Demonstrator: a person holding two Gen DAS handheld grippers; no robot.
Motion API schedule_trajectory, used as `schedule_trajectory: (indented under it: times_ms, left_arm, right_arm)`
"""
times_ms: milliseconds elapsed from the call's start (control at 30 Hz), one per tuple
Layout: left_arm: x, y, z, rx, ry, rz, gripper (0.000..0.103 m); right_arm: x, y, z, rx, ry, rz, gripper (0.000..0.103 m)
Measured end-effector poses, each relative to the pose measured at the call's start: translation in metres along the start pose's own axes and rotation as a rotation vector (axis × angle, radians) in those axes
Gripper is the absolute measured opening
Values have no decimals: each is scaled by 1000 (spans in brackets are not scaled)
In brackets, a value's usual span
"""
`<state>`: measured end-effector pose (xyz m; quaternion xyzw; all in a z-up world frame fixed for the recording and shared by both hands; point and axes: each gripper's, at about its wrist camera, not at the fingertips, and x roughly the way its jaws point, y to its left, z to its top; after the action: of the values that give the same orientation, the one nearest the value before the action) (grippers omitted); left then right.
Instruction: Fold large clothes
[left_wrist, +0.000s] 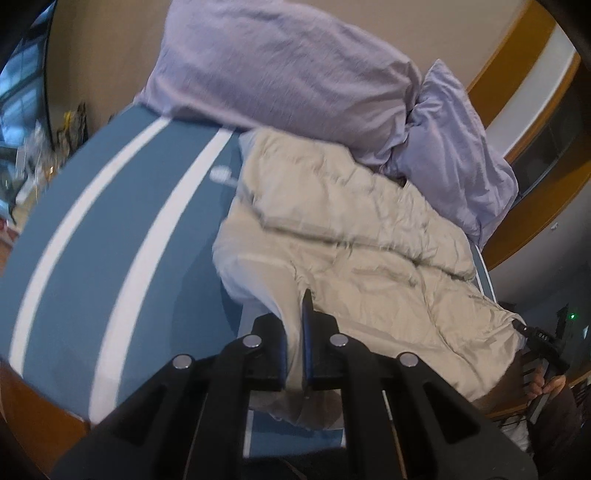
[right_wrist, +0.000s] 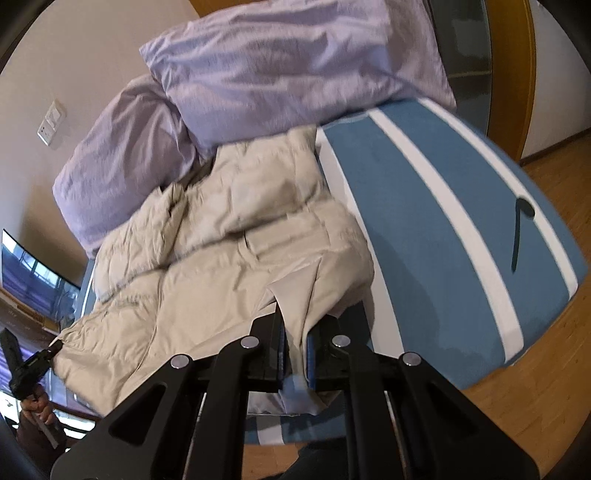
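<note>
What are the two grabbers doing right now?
Left gripper: closed, pinching the beige jacket's edge.
Right gripper: closed, pinching the same jacket's edge.

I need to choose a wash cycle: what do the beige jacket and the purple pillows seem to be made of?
Beige jacket: probably thin woven synthetic, nylon-like, over padding; faint sheen, fine crinkles, stitched puffy panels. Purple pillows: matte woven covers, likely cotton or a blend; soft wrinkles, no shine. Fibre content cannot be confirmed by sight.
</note>
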<state>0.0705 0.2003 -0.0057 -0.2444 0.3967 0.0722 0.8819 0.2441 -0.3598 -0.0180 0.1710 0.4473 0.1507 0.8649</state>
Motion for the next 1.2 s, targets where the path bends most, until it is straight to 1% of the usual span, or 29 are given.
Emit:
schedule_trajectory:
  times_ms: [133, 267, 367, 533, 700, 867, 1200]
  left_arm:
    - [1, -9, 29, 23, -39, 7, 7]
    - [8, -18, 62, 34, -84, 23, 7]
    - [15, -23, 83, 24, -104, 37, 7]
    - [37, -28, 120, 1, -118, 64, 7]
    - [57, -31, 155, -24, -125, 80, 7]
    - [82, -34, 184, -47, -121, 110, 7]
    - [140, -26, 213, -96, -67, 179, 7]
  right_arm:
    - [-1, 12, 23, -20, -44, 2, 9]
    - [7, 26, 58, -58, -86, 8, 9]
    - [18, 38, 87, -89, -114, 14, 9]
    - [44, 54, 131, -120, -134, 21, 9]
    - [69, 63, 167, -132, -127, 19, 9]
    - [96, 69, 192, -131, -109, 10, 9]
    - [163, 64, 222, -75, -23, -35, 9]
